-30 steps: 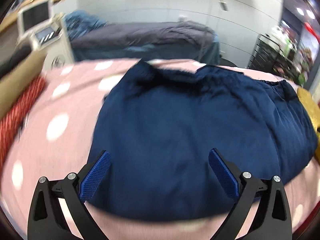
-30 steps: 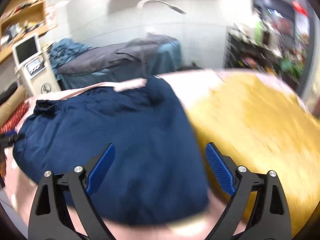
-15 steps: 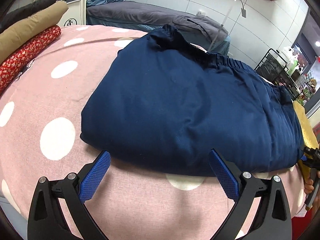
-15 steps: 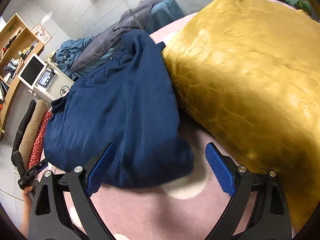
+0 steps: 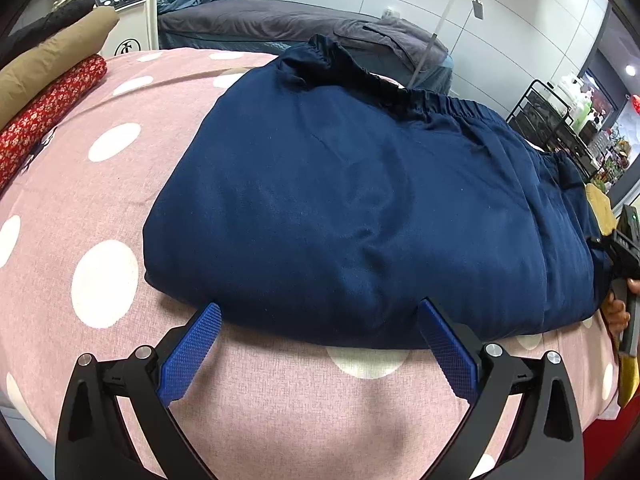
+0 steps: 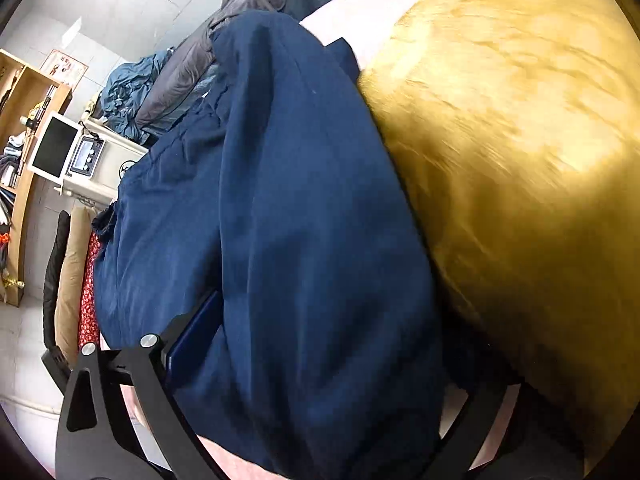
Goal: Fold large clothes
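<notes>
A: Left gripper (image 5: 318, 330), bottom of the left wrist view: jaws spread wide, nothing between them. The blue pads (image 5: 190, 354) sit just short of the near folded edge of the navy garment (image 5: 360, 208), over the pink polka-dot cover (image 5: 280, 408).

B: Right gripper (image 6: 316, 360), lower part of the right wrist view: jaws have just been opening, now very wide. The navy garment (image 6: 280, 220) bulges between them and hides the right finger's pad; the left pad lies along the cloth. I cannot tell whether they squeeze it, so I log it as released.

A: Garment position: folded bundle across the centre of the frame on the cover, elastic waistband along its far edge. At the right edge, a hand (image 5: 618, 312) holds the other tool.

B: On my side a mustard-yellow cushion (image 6: 520, 160) fills the right of the frame, touching the garment.

A: Upper left: rolled red floral fabric (image 5: 44, 116) and a tan roll (image 5: 52, 60). Beyond, a grey-covered bed (image 5: 280, 24).
</notes>
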`<state>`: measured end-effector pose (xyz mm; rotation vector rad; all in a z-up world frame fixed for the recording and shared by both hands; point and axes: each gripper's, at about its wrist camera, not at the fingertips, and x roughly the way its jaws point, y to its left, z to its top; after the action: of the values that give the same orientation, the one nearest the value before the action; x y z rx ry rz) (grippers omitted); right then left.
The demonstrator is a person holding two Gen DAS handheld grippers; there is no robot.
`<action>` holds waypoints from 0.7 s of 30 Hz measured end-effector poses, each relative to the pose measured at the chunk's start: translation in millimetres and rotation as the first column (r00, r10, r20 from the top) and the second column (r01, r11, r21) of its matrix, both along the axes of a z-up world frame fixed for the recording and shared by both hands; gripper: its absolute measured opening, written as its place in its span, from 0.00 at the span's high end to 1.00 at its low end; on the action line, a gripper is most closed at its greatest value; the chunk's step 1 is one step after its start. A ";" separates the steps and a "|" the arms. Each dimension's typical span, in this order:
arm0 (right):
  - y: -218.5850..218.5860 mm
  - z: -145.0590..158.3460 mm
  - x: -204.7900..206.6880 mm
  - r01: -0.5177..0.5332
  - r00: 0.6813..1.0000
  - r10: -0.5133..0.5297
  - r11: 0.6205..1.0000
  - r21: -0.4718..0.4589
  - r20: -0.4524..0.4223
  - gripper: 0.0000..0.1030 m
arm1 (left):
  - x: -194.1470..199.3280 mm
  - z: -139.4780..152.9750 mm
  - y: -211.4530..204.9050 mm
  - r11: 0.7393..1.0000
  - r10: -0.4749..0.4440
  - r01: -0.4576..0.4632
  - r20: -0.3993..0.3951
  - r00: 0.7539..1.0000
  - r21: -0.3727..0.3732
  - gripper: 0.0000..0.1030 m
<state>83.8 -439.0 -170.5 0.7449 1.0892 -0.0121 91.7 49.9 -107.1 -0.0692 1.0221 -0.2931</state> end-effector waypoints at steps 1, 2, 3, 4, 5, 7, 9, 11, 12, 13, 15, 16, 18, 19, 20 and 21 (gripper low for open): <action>0.0 0.6 3.5 0.004 1.000 -0.004 1.000 0.002 -0.005 0.06 | 1.8 1.3 1.0 1.000 -0.004 0.004 0.002 1.000 -0.002 0.06; 0.5 1.0 6.3 0.017 1.000 -0.017 1.000 0.005 -0.011 0.06 | 4.3 3.6 2.3 1.000 -0.009 0.010 0.007 1.000 -0.003 0.06; 1.8 1.2 7.4 0.021 1.000 -0.021 1.000 0.003 -0.014 0.06 | 8.4 7.8 4.7 1.000 -0.017 0.017 0.017 1.000 -0.004 0.06; 4.3 1.5 7.9 0.019 1.000 -0.019 1.000 -0.012 -0.016 0.06 | 12.7 12.4 7.9 1.000 -0.020 0.020 0.028 0.999 -0.009 0.06; 6.0 1.7 6.8 0.017 1.000 -0.017 0.999 -0.028 -0.017 0.06 | 17.4 17.3 11.3 1.000 -0.020 0.020 0.039 0.999 -0.015 0.06; 12.3 3.9 4.4 0.019 1.000 -0.019 0.998 -0.063 -0.008 0.06 | 32.7 29.0 22.5 0.999 -0.014 0.017 0.060 0.998 -0.044 0.06; 16.5 3.5 2.4 0.010 1.000 -0.010 0.996 -0.092 0.000 0.06 | 54.9 36.0 36.6 0.995 -0.009 0.014 0.054 0.999 -0.096 0.06; 20.5 3.7 1.8 -0.009 1.000 0.009 0.992 -0.123 0.001 0.06 | 78.1 36.6 46.3 0.995 0.006 -0.003 0.031 1.000 -0.100 0.06; 20.6 3.8 1.6 -0.010 1.000 0.011 0.992 -0.129 0.002 0.06 | 91.2 34.6 51.5 0.995 0.013 -0.010 0.022 1.000 -0.102 0.06; 21.3 3.8 1.8 -0.010 1.000 0.010 0.991 -0.132 0.001 0.06 | 102.8 30.0 55.2 0.993 0.008 -0.008 0.003 1.000 -0.115 0.06; 18.8 3.2 2.5 -0.011 1.000 0.011 0.991 -0.132 -0.003 0.06 | 126.8 12.3 59.1 0.990 -0.002 -0.010 -0.085 0.996 -0.144 0.06; 18.9 3.0 3.1 -0.013 1.000 0.012 0.991 -0.132 -0.004 0.06 | 138.2 0.0 59.6 0.984 -0.024 -0.002 -0.146 0.989 -0.181 0.06; 17.1 2.4 1.2 -0.016 1.000 0.015 0.991 -0.132 -0.004 0.06 | 153.9 -21.7 57.9 0.970 -0.057 -0.002 -0.234 0.971 -0.244 0.06; 17.0 2.1 1.5 -0.018 1.000 0.018 0.991 -0.134 -0.006 0.06 | 158.2 -30.7 58.1 0.960 -0.067 -0.010 -0.262 0.963 -0.280 0.06; 18.1 1.4 1.3 -0.019 1.000 0.018 0.991 -0.134 -0.007 0.06 | 163.2 -42.5 59.7 0.938 -0.080 -0.028 -0.294 0.952 -0.345 0.05; 17.1 1.6 0.8 -0.020 1.000 0.019 0.991 -0.133 -0.008 0.06 | 164.6 -45.9 62.4 0.926 -0.069 -0.046 -0.286 0.956 -0.375 0.05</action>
<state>84.7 -421.9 -168.9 0.6149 1.0908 -0.0703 256.4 112.3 -153.0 -0.4701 1.2518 -0.5004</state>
